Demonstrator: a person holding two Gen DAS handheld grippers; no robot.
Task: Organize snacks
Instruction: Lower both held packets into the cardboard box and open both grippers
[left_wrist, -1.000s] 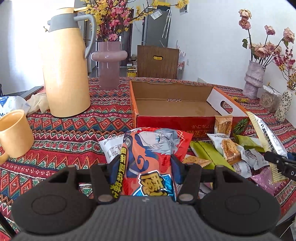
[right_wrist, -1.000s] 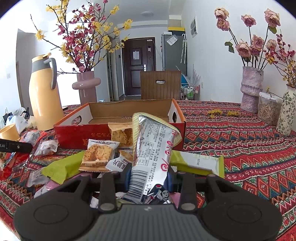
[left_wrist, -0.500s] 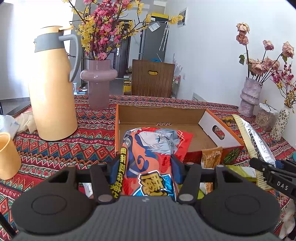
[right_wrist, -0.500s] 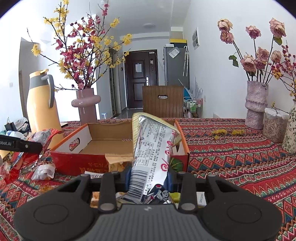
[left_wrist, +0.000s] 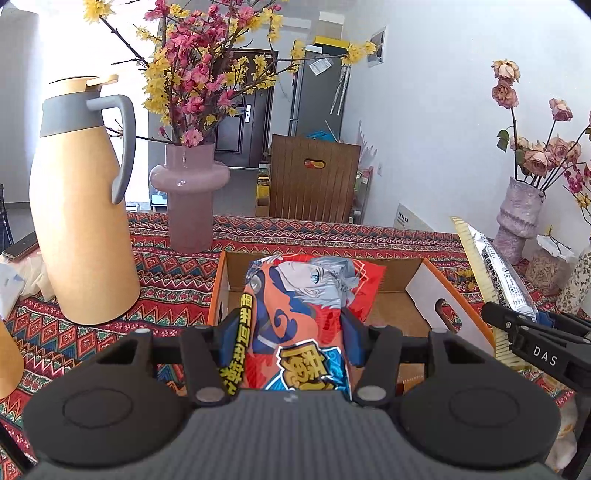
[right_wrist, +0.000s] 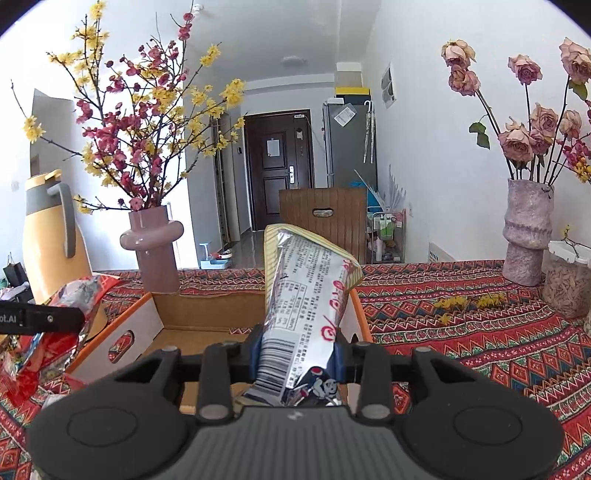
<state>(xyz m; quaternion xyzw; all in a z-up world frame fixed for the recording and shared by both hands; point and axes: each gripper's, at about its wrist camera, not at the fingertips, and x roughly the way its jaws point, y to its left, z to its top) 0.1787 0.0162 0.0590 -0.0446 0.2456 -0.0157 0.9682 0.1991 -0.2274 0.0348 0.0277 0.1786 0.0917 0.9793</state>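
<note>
Carrying both packets up off the table, the left gripper pinching the orange snack bag and the right gripper pinching the silver snack packet now hang over the open cardboard box, seemingly ready to drop them in.

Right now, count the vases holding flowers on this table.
2 for certain: the mauve glass ringed vase stands behind the cardboard box, beside the yellow thermos jug; the speckled lilac ceramic vase stands far right. Another may sit cut off at the right edge.
</note>
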